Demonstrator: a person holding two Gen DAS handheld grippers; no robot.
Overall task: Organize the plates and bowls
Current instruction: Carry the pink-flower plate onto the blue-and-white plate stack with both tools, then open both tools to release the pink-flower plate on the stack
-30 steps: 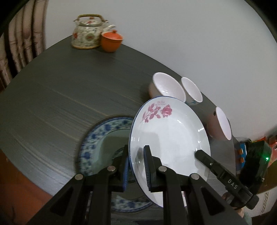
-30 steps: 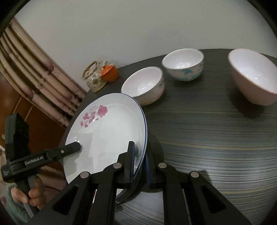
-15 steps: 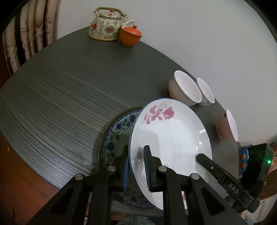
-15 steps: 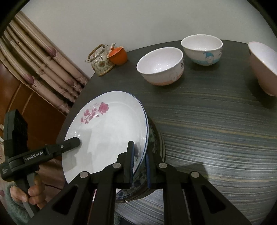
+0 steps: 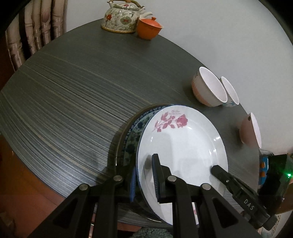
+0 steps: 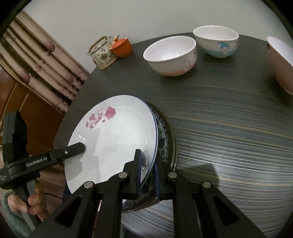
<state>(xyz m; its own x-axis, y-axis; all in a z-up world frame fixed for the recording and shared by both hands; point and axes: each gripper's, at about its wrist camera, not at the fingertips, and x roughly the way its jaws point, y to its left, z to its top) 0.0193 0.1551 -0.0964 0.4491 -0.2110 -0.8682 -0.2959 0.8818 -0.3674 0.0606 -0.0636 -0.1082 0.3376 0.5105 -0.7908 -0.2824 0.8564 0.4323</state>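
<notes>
Left gripper clamped on the near rim of the white rose plate, one pad on the plate's face, the other behind the rim. Right gripper clamped on the same plate at its opposite edge, pads pinching the rim from both sides. Each gripper shows in the other's view: right one enters low right in the left wrist view, its tip on the plate face; left one enters from the left in the right wrist view, a hand around its handle. Plate is tilted, directly over and just above a blue-and-white patterned plate that lies flat on the dark round table; whether the two plates touch, cannot tell. A dark rim shows under the patterned plate. Beyond the plates, ahead of the right gripper: a white bowl with pink base, just beside it a white bowl with blue print, and further to the right a pink bowl, cut by the frame edge. Far side of the table, left of the bowls: floral teapot with an orange lidded cup touching or just beside it. Curtain behind the table edge at left, plain wall at the back.
</notes>
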